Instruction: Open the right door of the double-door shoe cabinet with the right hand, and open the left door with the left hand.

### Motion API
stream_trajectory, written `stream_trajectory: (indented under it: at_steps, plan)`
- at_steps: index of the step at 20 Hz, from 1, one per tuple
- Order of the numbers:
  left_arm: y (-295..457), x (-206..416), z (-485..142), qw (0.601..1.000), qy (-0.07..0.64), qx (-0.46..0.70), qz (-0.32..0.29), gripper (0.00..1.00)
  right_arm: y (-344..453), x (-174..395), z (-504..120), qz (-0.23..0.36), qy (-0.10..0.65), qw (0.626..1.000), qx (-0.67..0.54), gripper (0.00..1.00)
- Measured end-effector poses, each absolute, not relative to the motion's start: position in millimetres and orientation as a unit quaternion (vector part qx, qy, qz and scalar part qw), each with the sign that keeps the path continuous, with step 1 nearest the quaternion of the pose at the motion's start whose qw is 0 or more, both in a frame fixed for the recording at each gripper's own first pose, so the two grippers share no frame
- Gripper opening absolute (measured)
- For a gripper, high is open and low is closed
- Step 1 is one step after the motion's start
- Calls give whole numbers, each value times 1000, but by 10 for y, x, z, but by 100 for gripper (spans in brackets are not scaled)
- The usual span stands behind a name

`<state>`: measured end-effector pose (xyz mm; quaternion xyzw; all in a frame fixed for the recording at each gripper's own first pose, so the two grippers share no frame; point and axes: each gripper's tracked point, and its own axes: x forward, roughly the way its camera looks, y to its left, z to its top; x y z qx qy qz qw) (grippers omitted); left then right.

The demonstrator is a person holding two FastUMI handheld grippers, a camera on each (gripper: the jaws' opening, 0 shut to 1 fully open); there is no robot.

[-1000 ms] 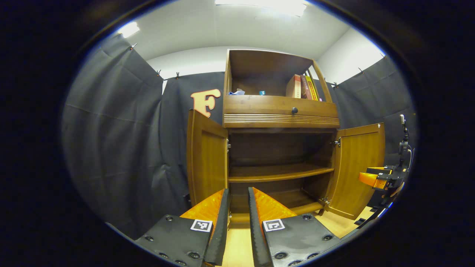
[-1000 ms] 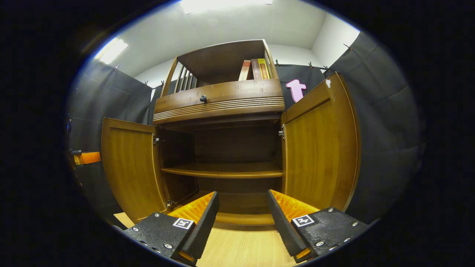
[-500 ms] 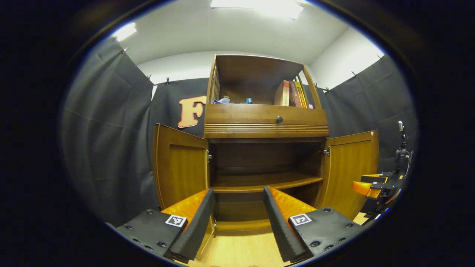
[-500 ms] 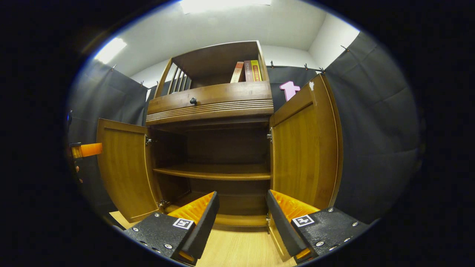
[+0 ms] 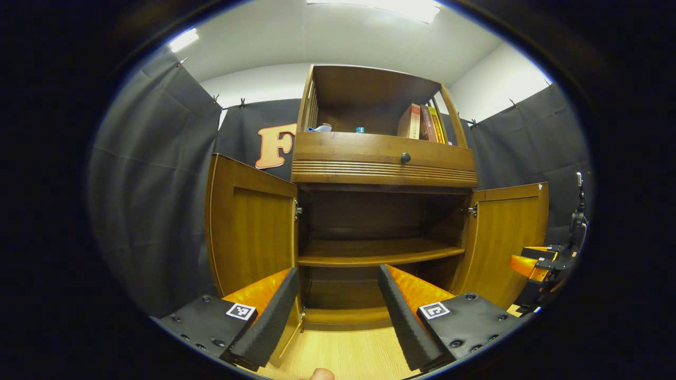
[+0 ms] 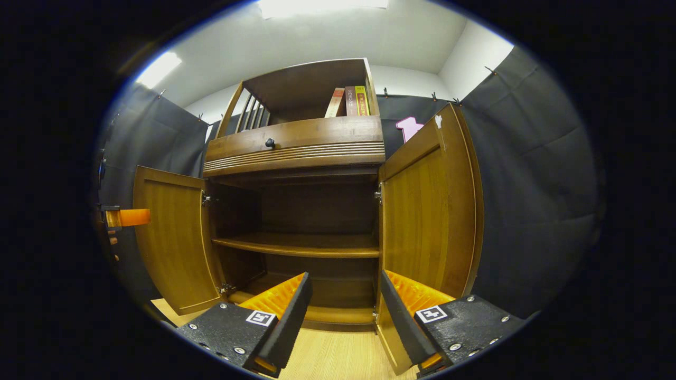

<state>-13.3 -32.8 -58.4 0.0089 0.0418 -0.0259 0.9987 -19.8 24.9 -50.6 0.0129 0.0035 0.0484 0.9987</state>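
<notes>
- so both doors look swung wide already; in the left gripper view the shoe cabinet (image 5: 380, 169) fills the middle, with the left door (image 5: 251, 232) at about 9 o'clock and the right door (image 5: 507, 237) out at 3 o'clock
- our left hand-held gripper (image 5: 332, 311) sits at 6 o'clock with its jaws spread apart and nothing between them; the right hand-held gripper (image 6: 343, 311) is the same story in the right gripper view, spread wide and empty, with the right door's free edge just beside its right finger
- we'd guess these doors are rigid wood panels on side hinges (image 6: 378, 193); stiff, not fragile, fairly light to swing but they only move along their arc
- we can't make out any handle on either door, so the free vertical edge away from the hinge is where we'd pinch or hook; finish looks glossy, so a bit slippery maybe
- inside we see a bare shelf (image 6: 301, 245); a drawer with a knob (image 5: 405, 157) and some books (image 5: 422, 122) up at 12 o'clock; task looks basically done to us
</notes>
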Motion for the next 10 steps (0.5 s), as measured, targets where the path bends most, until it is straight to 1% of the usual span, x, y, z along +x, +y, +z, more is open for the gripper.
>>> stream_trajectory:
  at_steps: [1,2,3,4,6,7,10]
  plan:
    - [-342,-132,-593,999,45,10,-28,96,251,-197,-520,49,5,999,13,92]
    - [-361,-126,-624,998,48,11,-30,96,248,-186,-529,49,6,999,13,81]
    - [-372,-122,-641,998,51,11,-31,96,249,-181,-548,49,7,999,13,81]
    - [-376,-115,-658,998,53,12,-32,96,246,-174,-554,49,9,999,12,92]
    - [-368,-102,-663,998,54,12,-31,96,245,-166,-571,48,10,999,12,92]
    - [-362,-96,-662,998,54,12,-29,96,242,-165,-575,48,10,999,13,81]
    - [-321,-95,-646,998,51,12,-23,96,236,-171,-559,48,8,999,15,81]
